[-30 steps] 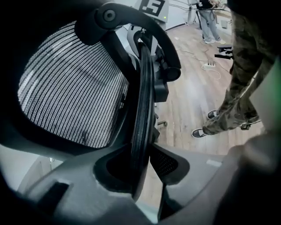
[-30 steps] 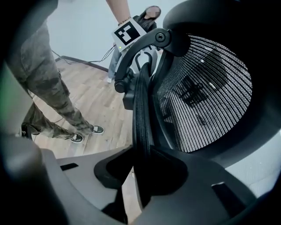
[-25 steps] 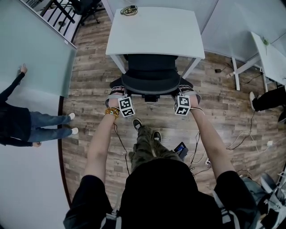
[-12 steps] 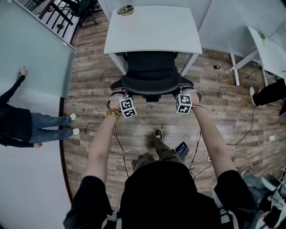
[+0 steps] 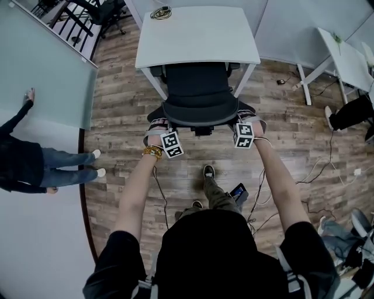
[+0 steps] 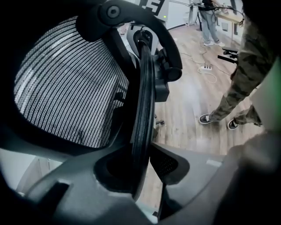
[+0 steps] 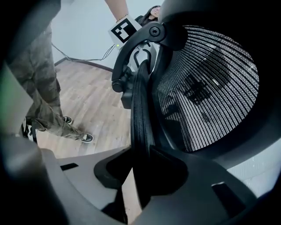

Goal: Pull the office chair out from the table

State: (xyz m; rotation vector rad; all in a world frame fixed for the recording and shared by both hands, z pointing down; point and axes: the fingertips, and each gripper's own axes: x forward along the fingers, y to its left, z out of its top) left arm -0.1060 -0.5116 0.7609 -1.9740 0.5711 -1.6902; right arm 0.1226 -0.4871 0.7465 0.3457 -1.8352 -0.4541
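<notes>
As its two jaws are pressing on either face of the black backrest rim (image 6: 142, 96), the left gripper (image 6: 141, 169) is gripping the office chair (image 5: 197, 87) on the left side of its back. The rim is running straight up between the jaws, and the grey mesh (image 6: 66, 88) of the backrest is filling the space to its left in the left gripper view.

The right gripper (image 7: 139, 176) is clamping the same rim on the opposite side in the same way, jaws closed on it from both faces, with the mesh lying to the right in the right gripper view.

In the head view both arms are reaching forward and the two marker cubes are sitting just behind the backrest's outer corners. The chair is standing at the near edge of the white table (image 5: 198, 35): its backrest is lying clear of that edge, while the front of the seat and the armrests are reaching just under it. A cable coil (image 5: 160, 11) is lying at the table's far left corner.

The person's legs (image 6: 246, 74), in camouflage trousers, are standing on the wooden floor (image 5: 123, 99) behind the chair. Well to the left, a bystander (image 5: 23, 160) is leaning against a glass partition (image 5: 52, 70), and a second white table (image 5: 345, 58) is standing off to the right.
</notes>
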